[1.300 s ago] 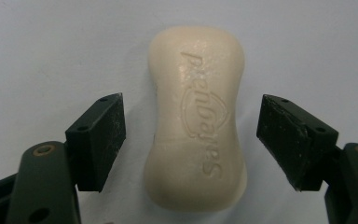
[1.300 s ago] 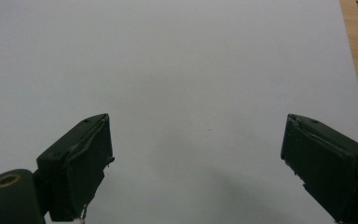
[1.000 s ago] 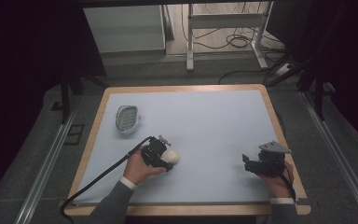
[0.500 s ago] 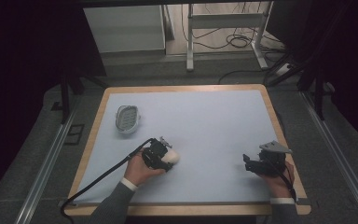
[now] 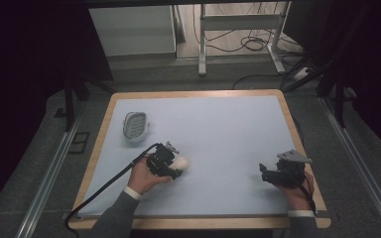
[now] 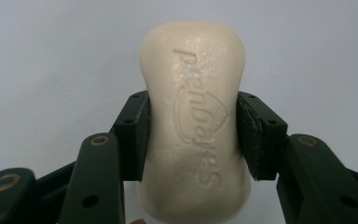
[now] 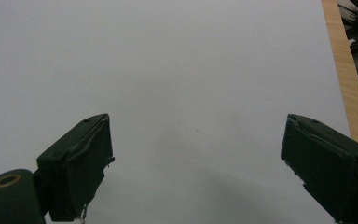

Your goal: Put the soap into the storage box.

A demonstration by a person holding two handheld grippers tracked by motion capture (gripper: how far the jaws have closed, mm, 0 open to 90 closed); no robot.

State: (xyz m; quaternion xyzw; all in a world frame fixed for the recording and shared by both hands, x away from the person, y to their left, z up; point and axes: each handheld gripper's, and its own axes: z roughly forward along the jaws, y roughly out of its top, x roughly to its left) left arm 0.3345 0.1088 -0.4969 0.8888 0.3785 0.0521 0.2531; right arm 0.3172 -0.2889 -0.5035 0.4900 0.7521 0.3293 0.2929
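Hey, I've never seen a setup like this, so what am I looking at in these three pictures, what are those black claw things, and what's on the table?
No robot here: a person at a table holds a hand-operated tool, called a gripper, in each hand. Each one has two black jaws and a small camera.

The high view looks down from above on the pale blue table with a wooden rim. Near its far left lies a white oval soap dish with a ribbed inside.

The left gripper view looks along the left gripper. Its jaws are closed on the two sides of a cream-coloured bar of soap with embossed lettering.

The right gripper view looks along the right gripper. Its jaws stand wide apart with nothing between them, above bare tabletop. In the high view it sits near the table's right edge.
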